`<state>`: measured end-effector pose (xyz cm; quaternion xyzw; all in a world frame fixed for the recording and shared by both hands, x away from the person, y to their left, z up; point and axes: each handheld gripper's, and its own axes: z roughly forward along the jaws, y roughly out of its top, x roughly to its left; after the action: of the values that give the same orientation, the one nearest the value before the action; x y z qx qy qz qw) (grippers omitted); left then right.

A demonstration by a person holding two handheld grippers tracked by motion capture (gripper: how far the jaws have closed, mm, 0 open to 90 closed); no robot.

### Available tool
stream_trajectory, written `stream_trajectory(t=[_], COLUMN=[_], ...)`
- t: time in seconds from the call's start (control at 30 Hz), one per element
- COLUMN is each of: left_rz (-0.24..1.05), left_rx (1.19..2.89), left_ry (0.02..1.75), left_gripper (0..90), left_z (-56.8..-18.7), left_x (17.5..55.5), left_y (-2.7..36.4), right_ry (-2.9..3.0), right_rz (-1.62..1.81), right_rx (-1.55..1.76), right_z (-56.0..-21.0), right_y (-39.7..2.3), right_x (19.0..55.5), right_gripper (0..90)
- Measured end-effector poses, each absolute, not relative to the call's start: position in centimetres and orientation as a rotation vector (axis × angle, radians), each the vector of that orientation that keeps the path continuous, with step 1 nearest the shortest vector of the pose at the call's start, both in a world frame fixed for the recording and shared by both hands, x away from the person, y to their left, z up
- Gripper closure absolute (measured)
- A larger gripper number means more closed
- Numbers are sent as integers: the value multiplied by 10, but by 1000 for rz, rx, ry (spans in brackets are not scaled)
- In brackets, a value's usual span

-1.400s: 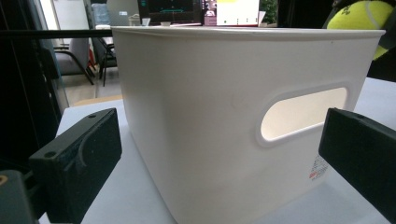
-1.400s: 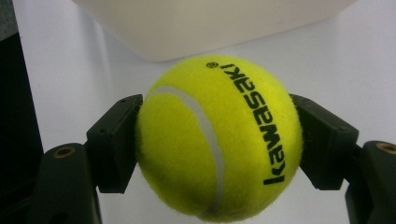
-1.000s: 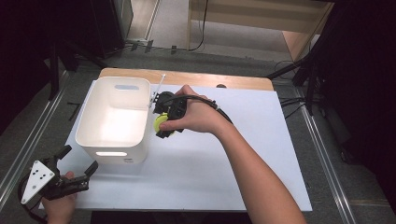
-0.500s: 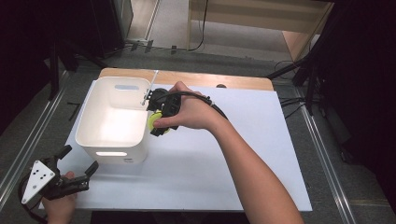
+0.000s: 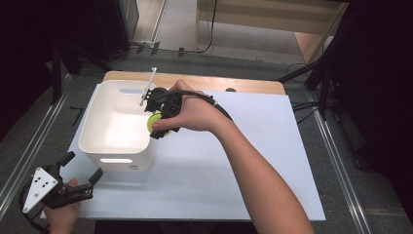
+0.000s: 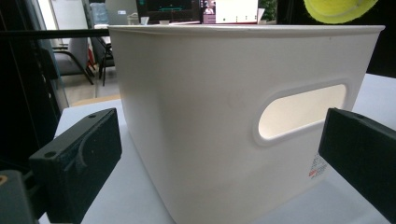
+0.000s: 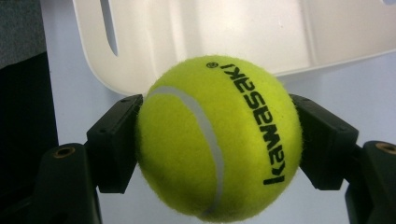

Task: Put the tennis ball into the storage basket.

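Yellow tennis ball (image 7: 218, 139) clamped in right hand-held gripper (image 5: 157, 123), above white bin (image 5: 100, 146) rim (left hand-held gripper (image 5: 82, 169) apart).

Both grippers were matte black. Left gripper (image 5: 80, 171) carried a grey three-cornered plate on top, dotted with small dark holes, and had blocky rectangular fingers (image 6: 77, 161) with a screw hole near the base. Right gripper (image 7: 217, 140) had the same chunky black pads, brass-coloured screw inserts set in the finger bases, and a black cable (image 5: 219, 108) looping off its back. Arms were bare, no sleeves.
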<state>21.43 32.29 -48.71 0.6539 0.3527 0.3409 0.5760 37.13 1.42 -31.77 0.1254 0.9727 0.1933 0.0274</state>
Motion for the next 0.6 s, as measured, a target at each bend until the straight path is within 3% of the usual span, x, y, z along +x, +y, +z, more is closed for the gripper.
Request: stream_trajectory(t=[0.6], left_rz=[798], left_rx=[1530], left_ry=[828], left_gripper=[0], left_z=[-487], left_x=[214], left_y=[323], right_ry=[3011], right_rz=[618], right_rx=[351], right_z=[-317], right_y=[36], right_x=[372], right_gripper=[233])
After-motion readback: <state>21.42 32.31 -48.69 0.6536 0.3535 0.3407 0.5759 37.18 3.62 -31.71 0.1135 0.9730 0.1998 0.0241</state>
